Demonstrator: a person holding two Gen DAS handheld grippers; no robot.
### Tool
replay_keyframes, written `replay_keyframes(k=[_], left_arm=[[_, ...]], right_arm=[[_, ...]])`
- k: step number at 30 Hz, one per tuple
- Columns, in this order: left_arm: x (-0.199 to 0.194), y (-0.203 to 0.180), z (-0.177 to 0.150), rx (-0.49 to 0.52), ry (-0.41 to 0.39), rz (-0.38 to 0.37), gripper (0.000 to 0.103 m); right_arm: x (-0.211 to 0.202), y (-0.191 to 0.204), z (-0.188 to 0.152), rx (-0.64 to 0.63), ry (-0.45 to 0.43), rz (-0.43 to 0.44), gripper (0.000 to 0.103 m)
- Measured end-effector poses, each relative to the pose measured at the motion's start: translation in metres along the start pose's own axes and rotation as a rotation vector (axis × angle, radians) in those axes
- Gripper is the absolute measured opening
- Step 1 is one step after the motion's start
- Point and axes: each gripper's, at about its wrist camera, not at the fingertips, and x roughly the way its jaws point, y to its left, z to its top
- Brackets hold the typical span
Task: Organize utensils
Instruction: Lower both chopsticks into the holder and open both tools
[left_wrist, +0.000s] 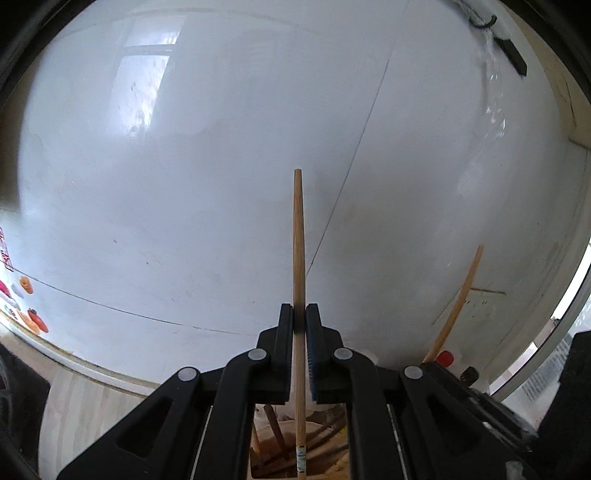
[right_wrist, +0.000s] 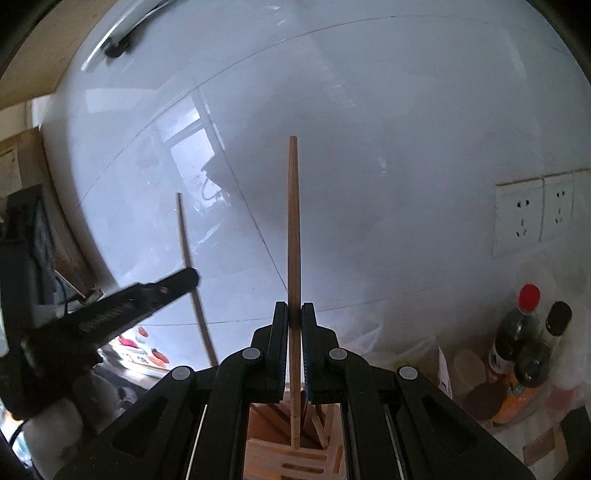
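Keeping each claw (left_wrist: 299, 314) (right_wrist: 294, 314) clamped on its upright chopstick (left_wrist: 298, 240) (right_wrist: 293, 229), lowering both tips straight into the slotted wooden holder (right_wrist: 291, 458) below.

soft daylight, window glare, fisheye-warped edges

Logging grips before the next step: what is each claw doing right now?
Left claw: shut on a wooden chopstick.
Right claw: shut on another wooden chopstick.
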Motion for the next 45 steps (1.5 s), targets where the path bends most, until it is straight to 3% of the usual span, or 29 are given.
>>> replay_keyframes(k=[13,32,38,45], left_arm=[[0.018,0.003,-0.040,0.062,0.044,-0.001,0.004],[-0.008,0.007,-0.045,0.041,0.141,0.021,0.005],[-0.014,0.010,-0.044,0.032,0.167,0.042,0.007],[-0.015,0.010,-0.039,0.039,0.199,0.066,0.010]], right_arm=[[0.013,0.007,-0.030,-0.076,-0.043,-0.032,0.007],[0.001,0.015,-0.036,-0.204,-0.226,-0.089,0.007],[0.008,0.006,-0.047,-0.141,-0.213,-0.061,0.007],[-0.001,0.001,-0.053,-0.159,-0.172,-0.022,0.007]])
